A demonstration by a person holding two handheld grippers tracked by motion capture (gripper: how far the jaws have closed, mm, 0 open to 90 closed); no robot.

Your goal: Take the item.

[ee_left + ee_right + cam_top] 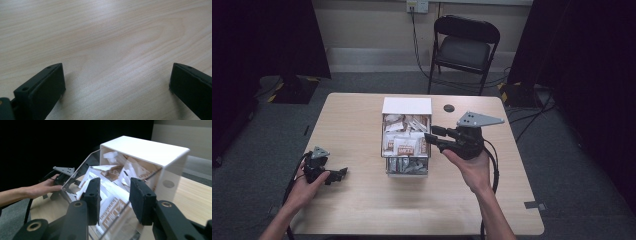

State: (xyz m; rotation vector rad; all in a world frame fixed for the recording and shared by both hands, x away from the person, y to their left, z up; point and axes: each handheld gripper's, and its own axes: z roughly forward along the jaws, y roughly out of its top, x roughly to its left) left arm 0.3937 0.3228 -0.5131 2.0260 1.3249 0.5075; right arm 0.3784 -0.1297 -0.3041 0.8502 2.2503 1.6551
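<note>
Right claw (pixel 433 136) released, jaws at the packet box (pixel 406 137); left claw (pixel 343 173) released, resting on the bench (pixel 352 200) near left.

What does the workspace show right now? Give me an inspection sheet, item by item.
Surface: pale wooden table, mostly bare.
Job's things: clear box with white lid at table centre, packed with packets.
Clutter: small dark disc right of the lid.
Grippers: left gripper low at the table's left, jaws wide apart on nothing; right gripper raised at the box's right side, jaws apart, gripping nothing.
Cables: one trails from each gripper; wall cable behind.
Surroundings: folding chair, dark curtains, grey floor.
</note>
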